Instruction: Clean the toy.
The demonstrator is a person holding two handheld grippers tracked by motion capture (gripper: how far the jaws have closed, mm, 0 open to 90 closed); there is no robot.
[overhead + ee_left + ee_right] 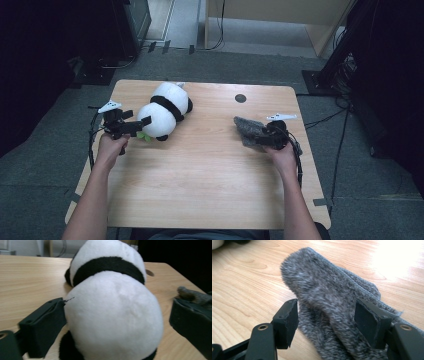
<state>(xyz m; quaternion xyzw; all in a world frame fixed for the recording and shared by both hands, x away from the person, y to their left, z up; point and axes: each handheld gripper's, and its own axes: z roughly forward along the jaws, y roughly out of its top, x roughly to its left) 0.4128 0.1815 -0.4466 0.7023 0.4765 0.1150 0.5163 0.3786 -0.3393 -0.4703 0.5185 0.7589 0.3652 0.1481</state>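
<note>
Around the panda (112, 312), left tool (115, 322) spread wide; right tool (325, 322) straddles grey cloth (329, 290).

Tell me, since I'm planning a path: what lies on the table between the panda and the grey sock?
Bare wood; in the high view nothing lies between the panda and the grey sock.

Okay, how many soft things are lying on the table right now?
2. A panda plush lies at the table's far left, by the left tool; a grey knitted piece lies at the right, by the right tool.
</note>
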